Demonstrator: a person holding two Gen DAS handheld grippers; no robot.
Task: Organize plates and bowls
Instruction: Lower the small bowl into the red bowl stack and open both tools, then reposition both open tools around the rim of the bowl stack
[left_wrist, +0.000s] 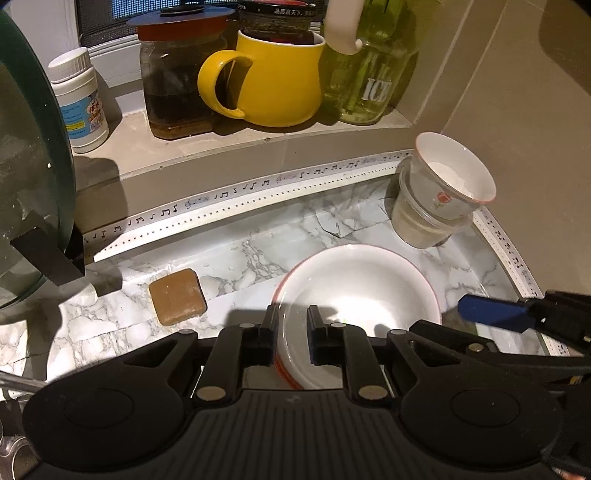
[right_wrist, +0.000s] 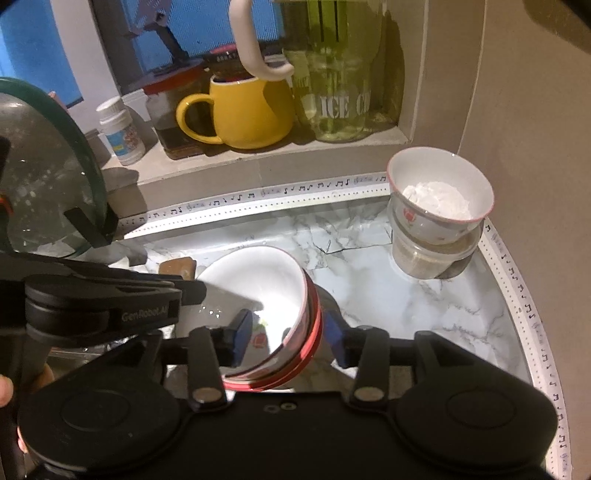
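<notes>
Glossy red-rimmed bowl (left_wrist: 354, 295): left tool (left_wrist: 291, 332) pinches its rim; right tool (right_wrist: 288, 332) straddles it loosely.

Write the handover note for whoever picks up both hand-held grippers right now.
Left hand-held gripper: shut on the near rim of the white bowl.
Right hand-held gripper: jaws open astride the red-banded rim on the bowl's other side, pads not pressing.
The bowl sits on the marble counter, tipped in the right view.
A small flowered bowl holding white powder is stacked on a clear tub in the back corner.
Done: nothing visibly sorted yet.
Left: probably place the white bowl, then the corner stack.
</notes>
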